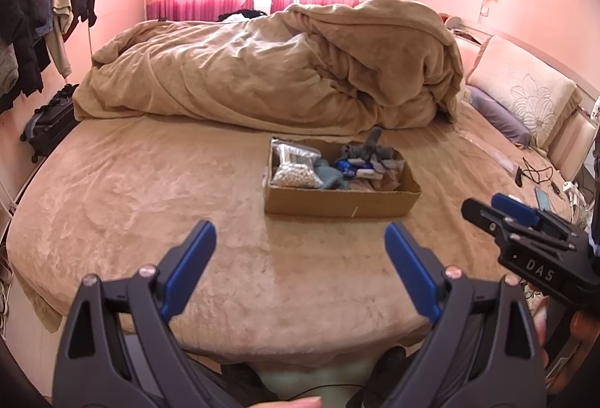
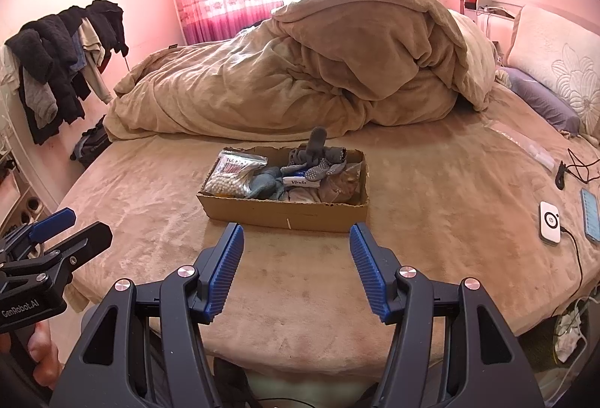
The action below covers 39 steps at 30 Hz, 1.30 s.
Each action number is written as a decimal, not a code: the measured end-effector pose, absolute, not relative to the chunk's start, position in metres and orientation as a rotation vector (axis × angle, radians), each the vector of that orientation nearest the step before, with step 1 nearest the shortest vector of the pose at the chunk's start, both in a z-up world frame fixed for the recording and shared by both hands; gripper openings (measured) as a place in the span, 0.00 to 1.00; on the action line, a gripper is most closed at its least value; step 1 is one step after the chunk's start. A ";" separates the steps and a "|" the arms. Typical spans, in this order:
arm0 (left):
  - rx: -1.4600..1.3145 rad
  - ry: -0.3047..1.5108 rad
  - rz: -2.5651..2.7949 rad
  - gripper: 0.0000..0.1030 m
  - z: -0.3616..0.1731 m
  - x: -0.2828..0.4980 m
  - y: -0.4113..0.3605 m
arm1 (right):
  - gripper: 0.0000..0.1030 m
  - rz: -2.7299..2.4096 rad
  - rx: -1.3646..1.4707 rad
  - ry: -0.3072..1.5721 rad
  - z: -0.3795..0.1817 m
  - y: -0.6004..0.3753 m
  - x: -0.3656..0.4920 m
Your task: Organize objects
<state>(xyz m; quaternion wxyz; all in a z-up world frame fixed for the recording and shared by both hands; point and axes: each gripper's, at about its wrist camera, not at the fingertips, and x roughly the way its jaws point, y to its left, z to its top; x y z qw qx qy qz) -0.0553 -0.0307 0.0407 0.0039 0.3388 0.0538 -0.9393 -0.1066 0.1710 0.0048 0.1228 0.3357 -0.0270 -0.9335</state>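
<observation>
A shallow cardboard box [image 1: 339,202] [image 2: 285,213] sits on the tan bed. It holds a clear bag of white beads [image 1: 296,170] [image 2: 234,175], grey socks [image 1: 369,149] [image 2: 318,155], a blue and white tissue pack [image 1: 354,170] [image 2: 300,181] and cloth items. My left gripper [image 1: 300,239] is open and empty, short of the box's near wall; it also shows at the left of the right wrist view [image 2: 80,224]. My right gripper [image 2: 296,239] is open and empty, close to the box front; it also shows in the left wrist view [image 1: 487,209].
A heaped tan duvet [image 1: 285,70] [image 2: 318,70] lies behind the box. Pillows [image 2: 558,70] lie at the right. A white device [image 2: 550,222], a phone [image 2: 592,220] and cables lie on the bed's right side. Clothes hang on a rack [image 2: 60,63] at the left, a bag [image 1: 52,123] below.
</observation>
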 end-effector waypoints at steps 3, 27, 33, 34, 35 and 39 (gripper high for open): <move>1.062 0.169 -2.944 0.90 0.041 -0.056 -0.031 | 0.60 -2.723 0.981 -0.082 0.005 0.171 -0.107; 1.072 0.169 -2.946 0.90 0.040 -0.063 -0.033 | 0.60 -2.713 0.992 -0.090 0.003 0.172 -0.112; 1.076 0.169 -2.951 0.90 0.038 -0.066 -0.034 | 0.60 -2.714 0.999 -0.094 0.001 0.172 -0.115; 1.076 0.174 -2.947 0.90 0.037 -0.066 -0.035 | 0.60 -2.714 1.000 -0.094 0.001 0.172 -0.115; 1.080 0.181 -2.944 0.90 0.036 -0.068 -0.036 | 0.60 -2.714 1.002 -0.093 0.000 0.172 -0.115; 1.086 0.179 -2.929 0.90 0.032 -0.073 -0.039 | 0.60 -2.708 1.008 -0.090 -0.004 0.170 -0.117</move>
